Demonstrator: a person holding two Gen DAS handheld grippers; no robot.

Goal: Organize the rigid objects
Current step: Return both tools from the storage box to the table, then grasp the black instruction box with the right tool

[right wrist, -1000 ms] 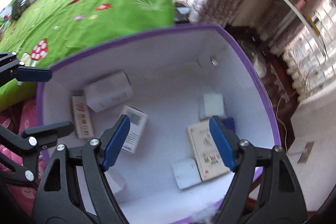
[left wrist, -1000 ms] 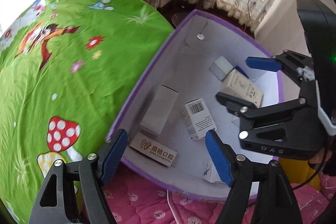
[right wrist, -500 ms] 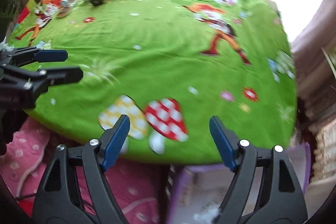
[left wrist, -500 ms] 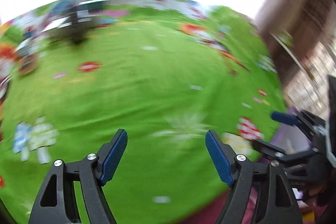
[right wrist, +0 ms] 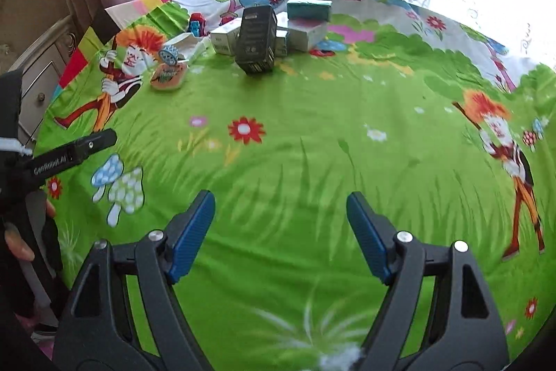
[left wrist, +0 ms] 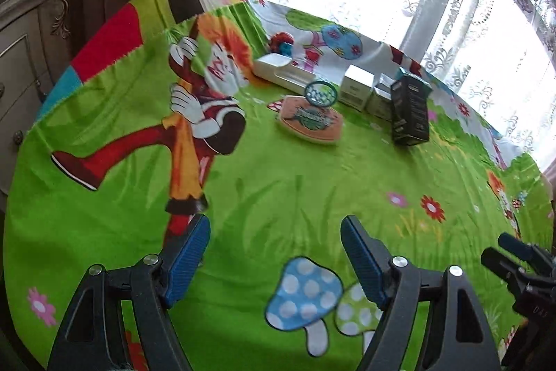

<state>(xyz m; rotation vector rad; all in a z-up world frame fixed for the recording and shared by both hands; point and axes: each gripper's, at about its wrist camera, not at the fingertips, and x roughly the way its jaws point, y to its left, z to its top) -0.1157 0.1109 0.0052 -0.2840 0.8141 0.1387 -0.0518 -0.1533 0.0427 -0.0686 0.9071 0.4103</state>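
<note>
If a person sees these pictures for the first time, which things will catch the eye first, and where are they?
The bright green cartoon cloth fills both views. At its far side, near the window, stands a dark box in front of a cluster of white boxes, with an orange oval packet lying to their left. Both open claws, left and right, hold nothing.

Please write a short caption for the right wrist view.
Open right gripper above green cloth, facing a black box among small boxes.

Both wrist views look obliquely down across the green cloth (left wrist: pixel 278 183) toward the window. Both share the far cluster of boxes (right wrist: pixel 259 33).
</note>
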